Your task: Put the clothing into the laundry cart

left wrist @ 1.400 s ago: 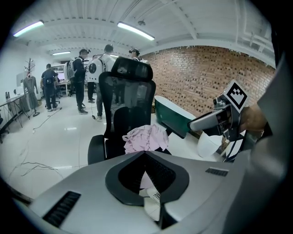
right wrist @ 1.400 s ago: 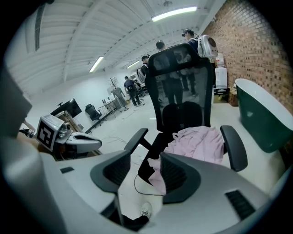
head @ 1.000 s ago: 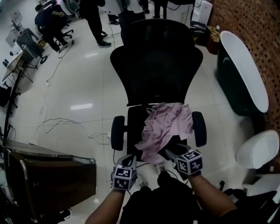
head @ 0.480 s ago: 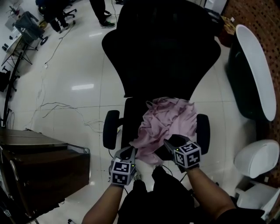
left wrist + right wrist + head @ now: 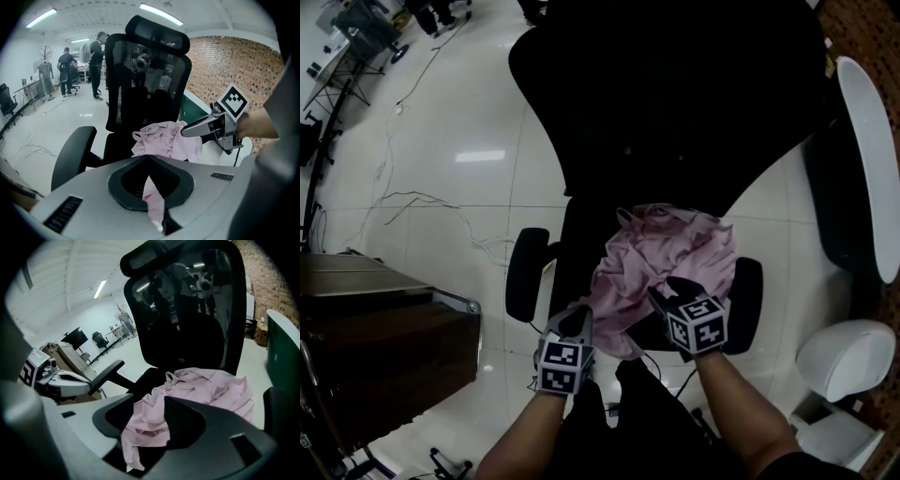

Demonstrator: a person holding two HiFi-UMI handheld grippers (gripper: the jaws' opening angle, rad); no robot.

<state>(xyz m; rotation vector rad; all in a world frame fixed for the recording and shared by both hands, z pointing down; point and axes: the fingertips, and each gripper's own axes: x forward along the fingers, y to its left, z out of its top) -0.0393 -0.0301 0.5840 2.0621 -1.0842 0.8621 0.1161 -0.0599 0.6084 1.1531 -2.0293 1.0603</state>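
Note:
A pink garment [image 5: 661, 258] lies crumpled on the seat of a black office chair [image 5: 675, 112]. My left gripper [image 5: 577, 323] is at the garment's near left edge, and in the left gripper view a fold of pink cloth [image 5: 152, 194] is pinched between its jaws. My right gripper [image 5: 661, 298] is on the near right part, and the garment [image 5: 206, 385] runs down between its jaws, which are shut on the cloth. Each gripper shows in the other's view: the right gripper [image 5: 197, 129] and the left gripper [image 5: 70, 383]. A dark brown cart with a metal frame [image 5: 384, 328] stands at the left.
The chair's armrests [image 5: 525, 272] [image 5: 748, 291] flank the seat. A dark tub with a white rim [image 5: 862, 159] and a white rounded object [image 5: 844, 361] stand at the right by a brick wall [image 5: 234, 65]. Cables [image 5: 422, 202] lie on the glossy floor. People [image 5: 96, 61] stand far off.
The head view has closed in over the chair, which now fills more of the picture. Both grippers stay at the garment's near edge, with the cloth slightly more gathered toward them.

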